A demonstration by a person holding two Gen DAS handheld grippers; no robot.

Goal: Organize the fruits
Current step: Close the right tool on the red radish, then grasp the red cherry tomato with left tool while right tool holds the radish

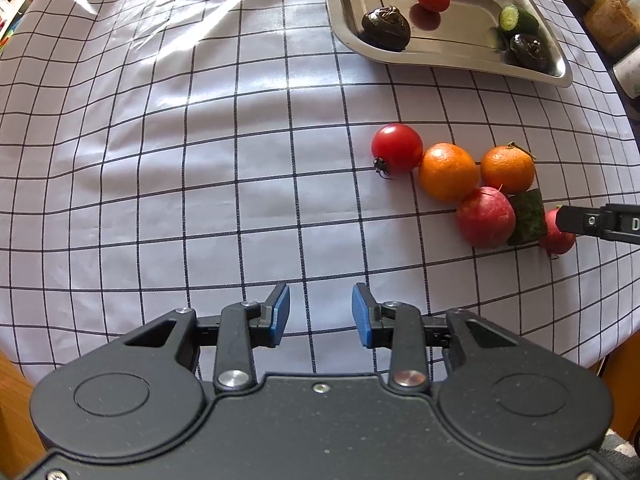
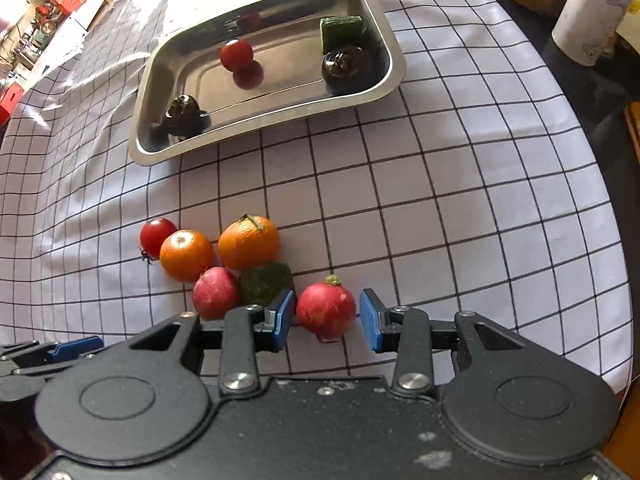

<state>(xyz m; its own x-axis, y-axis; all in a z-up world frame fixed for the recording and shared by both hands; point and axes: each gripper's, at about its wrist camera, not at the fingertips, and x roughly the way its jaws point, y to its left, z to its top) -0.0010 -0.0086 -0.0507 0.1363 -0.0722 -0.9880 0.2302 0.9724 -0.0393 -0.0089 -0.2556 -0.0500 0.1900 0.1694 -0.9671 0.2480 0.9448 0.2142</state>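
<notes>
A cluster lies on the checked cloth: a cherry tomato (image 1: 396,147) (image 2: 157,235), two oranges (image 1: 448,171) (image 2: 248,242), two red radishes (image 1: 485,217) and a dark green cucumber chunk (image 1: 529,216) (image 2: 265,282). My right gripper (image 2: 325,314) is open with its blue pads on either side of the nearer radish (image 2: 325,309), which rests on the cloth. My left gripper (image 1: 320,308) is open and empty, over bare cloth left of the cluster. A steel tray (image 2: 390,60) (image 1: 340,24) holds a tomato (image 2: 236,54), cucumber pieces (image 2: 340,29) and two dark round fruits (image 2: 345,65).
Jars and a white canister (image 2: 592,12) stand along the table's far right edge. The table's near edge runs just behind both grippers. The left gripper's fingers show at the lower left of the right wrist view (image 2: 60,350).
</notes>
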